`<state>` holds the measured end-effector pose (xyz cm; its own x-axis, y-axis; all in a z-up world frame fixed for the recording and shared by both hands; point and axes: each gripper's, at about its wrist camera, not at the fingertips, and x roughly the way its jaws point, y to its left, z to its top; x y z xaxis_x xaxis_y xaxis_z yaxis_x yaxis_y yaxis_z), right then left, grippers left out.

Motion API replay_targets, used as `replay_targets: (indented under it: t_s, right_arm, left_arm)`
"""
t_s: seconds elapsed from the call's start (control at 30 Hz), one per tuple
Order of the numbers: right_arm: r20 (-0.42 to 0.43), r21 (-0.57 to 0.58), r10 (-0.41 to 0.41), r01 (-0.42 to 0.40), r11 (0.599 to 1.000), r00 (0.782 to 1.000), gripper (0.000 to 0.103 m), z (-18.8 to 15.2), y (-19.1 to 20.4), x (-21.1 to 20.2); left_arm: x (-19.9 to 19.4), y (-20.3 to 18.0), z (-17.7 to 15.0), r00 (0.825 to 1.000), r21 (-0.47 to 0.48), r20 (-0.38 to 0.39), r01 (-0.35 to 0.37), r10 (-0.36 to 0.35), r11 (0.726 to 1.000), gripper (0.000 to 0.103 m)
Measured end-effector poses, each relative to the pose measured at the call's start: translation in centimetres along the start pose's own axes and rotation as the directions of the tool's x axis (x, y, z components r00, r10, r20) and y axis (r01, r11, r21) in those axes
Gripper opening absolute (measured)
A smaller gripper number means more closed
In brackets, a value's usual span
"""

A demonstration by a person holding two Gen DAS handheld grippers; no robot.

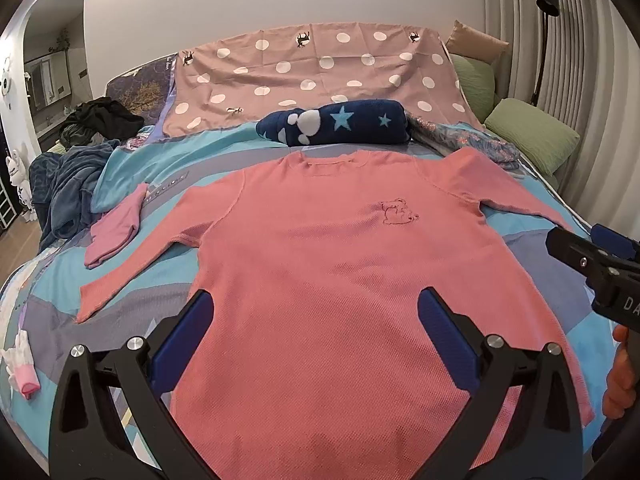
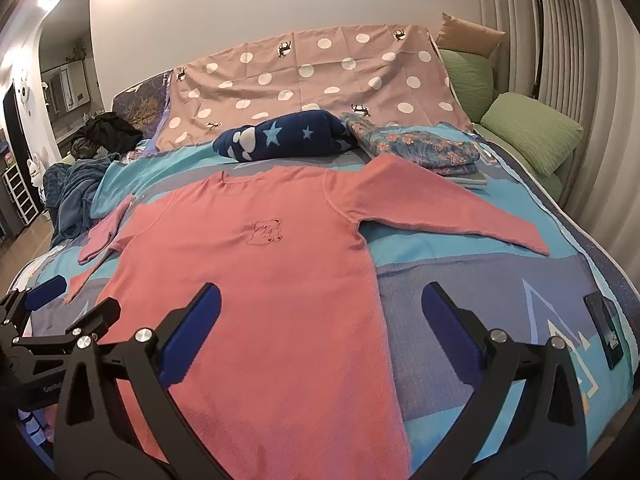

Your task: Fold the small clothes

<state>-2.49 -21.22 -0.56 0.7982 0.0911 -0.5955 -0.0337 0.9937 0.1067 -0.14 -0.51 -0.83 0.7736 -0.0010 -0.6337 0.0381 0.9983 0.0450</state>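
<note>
A pink long-sleeved shirt (image 1: 340, 272) with a small bear outline on its chest lies flat, front up, on the bed, both sleeves spread out; it also shows in the right wrist view (image 2: 260, 280). My left gripper (image 1: 316, 320) is open and empty above the shirt's lower middle. My right gripper (image 2: 320, 316) is open and empty above the shirt's lower right edge. The right gripper also shows at the right edge of the left wrist view (image 1: 592, 264). The left gripper shows at the left edge of the right wrist view (image 2: 44, 316).
A folded pink garment (image 1: 116, 228) lies left of the shirt. A navy star blanket roll (image 1: 336, 126) and folded floral clothes (image 2: 420, 148) lie behind it. Green pillows (image 2: 532, 132) sit at the right. A dark phone (image 2: 606, 330) lies on the bedspread (image 2: 460, 272). A white-pink glove (image 1: 22, 364) lies at the left.
</note>
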Motion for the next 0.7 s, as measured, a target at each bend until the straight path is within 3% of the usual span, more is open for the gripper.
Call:
replay_targets:
  t_s: [0.7]
  right_arm:
    - [-0.033, -0.023, -0.001, 0.0, 1.0, 0.999, 0.101, -0.1, 1.3, 0.4]
  left_arm:
    - [0.3, 1.4, -0.7, 0.999, -0.041, -0.017, 0.029, -0.03, 0.999, 0.102]
